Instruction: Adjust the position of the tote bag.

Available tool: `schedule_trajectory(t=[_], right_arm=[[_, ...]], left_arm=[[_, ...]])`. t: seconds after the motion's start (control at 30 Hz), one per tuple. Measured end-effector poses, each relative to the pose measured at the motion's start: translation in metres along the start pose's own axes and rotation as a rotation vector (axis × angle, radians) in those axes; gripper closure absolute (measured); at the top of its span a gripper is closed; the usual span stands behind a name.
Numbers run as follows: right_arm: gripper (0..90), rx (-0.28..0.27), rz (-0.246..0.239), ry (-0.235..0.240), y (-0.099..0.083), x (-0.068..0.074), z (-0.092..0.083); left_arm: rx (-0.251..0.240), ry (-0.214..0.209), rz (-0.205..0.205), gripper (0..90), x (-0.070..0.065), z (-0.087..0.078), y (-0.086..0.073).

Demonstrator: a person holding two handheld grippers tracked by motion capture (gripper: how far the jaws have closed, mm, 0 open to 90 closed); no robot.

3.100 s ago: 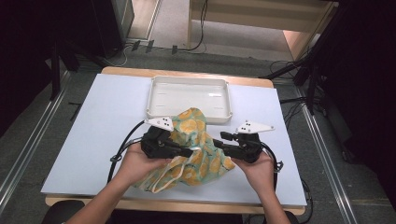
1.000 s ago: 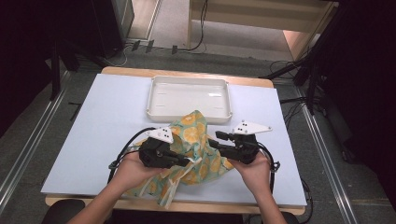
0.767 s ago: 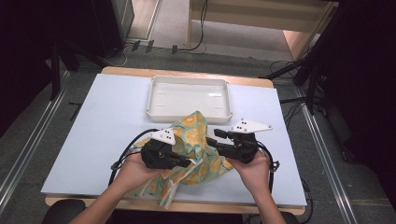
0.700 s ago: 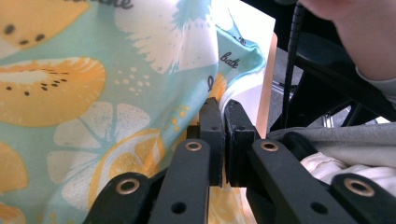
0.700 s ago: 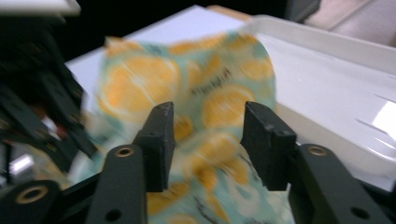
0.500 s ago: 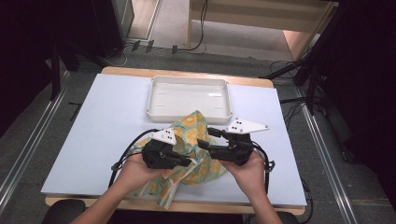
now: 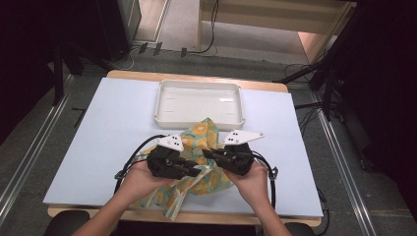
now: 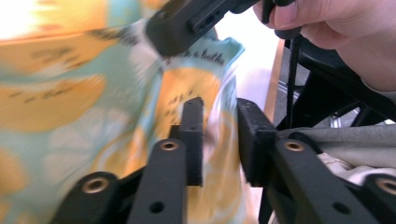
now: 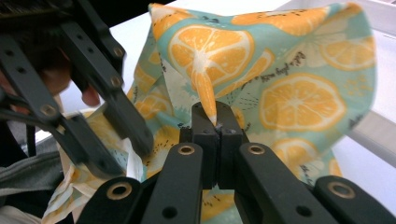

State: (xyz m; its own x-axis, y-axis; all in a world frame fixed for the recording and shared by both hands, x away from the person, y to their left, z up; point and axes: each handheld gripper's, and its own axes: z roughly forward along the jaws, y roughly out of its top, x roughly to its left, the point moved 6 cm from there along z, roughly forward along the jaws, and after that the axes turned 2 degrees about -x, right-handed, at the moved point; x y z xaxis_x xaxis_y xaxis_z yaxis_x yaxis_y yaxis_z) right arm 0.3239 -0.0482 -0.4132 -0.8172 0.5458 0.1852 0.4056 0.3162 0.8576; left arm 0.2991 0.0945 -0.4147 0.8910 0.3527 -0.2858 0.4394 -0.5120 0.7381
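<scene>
— Cloth [image 7: 199, 162]?
— Bunched near the worktop's [image 7: 98, 142] near edge.
— Left tongs [image 8: 219, 140]?
— Just eased apart, cloth loose between.
— Right tongs [image 9: 216, 122]?
— Just closed, pinching a cloth fold.
— Farther off?
— White tray [image 7: 199, 101], just beyond the cloth.

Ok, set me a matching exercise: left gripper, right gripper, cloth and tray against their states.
Things:
1. left gripper
2. right gripper
3. cloth
4. tray

States:
A. white, nothing in it
B. pinched shut on a fold
C. orange-slice print, crumpled on the table
D. jaws apart, fabric between them

Pairs: 1-D, 2-B, 3-C, 4-A
</scene>
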Motion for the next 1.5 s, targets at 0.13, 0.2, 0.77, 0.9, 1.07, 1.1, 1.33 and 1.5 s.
schedule_trajectory(t=[0.13,0.2,0.77,0.9,1.07,1.1,1.33,1.5], right_arm=[[90.0,-0.008,0.001,-0.028,0.0,-0.007,-0.013],[90.0,-0.01,-0.011,-0.046,-0.002,-0.011,-0.024],[90.0,-0.026,0.004,-0.123,-0.015,-0.035,-0.069],[89.0,0.022,-0.009,-0.101,-0.025,-0.032,-0.049],[73.4,0.046,-0.003,-0.092,-0.03,-0.033,-0.04],[69.6,0.035,-0.002,-0.094,-0.029,-0.033,-0.041],[55.4,-0.065,0.017,-0.09,-0.014,-0.032,-0.066],[50.2,-0.119,0.019,-0.08,-0.005,-0.028,-0.079]], left_arm=[[-0.024,0.019,-0.009,63.2,0.001,-0.019,0.005],[-0.038,0.045,-0.004,61.0,0.003,-0.03,0.007],[-0.15,0.125,-0.042,58.2,0.031,-0.072,0.005],[-0.136,0.119,-0.041,55.8,0.034,-0.064,0.002],[-0.099,0.131,-0.024,52.0,0.036,-0.052,-0.004],[-0.094,0.132,-0.022,51.7,0.037,-0.051,-0.004],[-0.097,0.146,-0.02,50.2,0.038,-0.053,-0.004],[-0.098,0.145,-0.021,50.1,0.038,-0.053,-0.005]])
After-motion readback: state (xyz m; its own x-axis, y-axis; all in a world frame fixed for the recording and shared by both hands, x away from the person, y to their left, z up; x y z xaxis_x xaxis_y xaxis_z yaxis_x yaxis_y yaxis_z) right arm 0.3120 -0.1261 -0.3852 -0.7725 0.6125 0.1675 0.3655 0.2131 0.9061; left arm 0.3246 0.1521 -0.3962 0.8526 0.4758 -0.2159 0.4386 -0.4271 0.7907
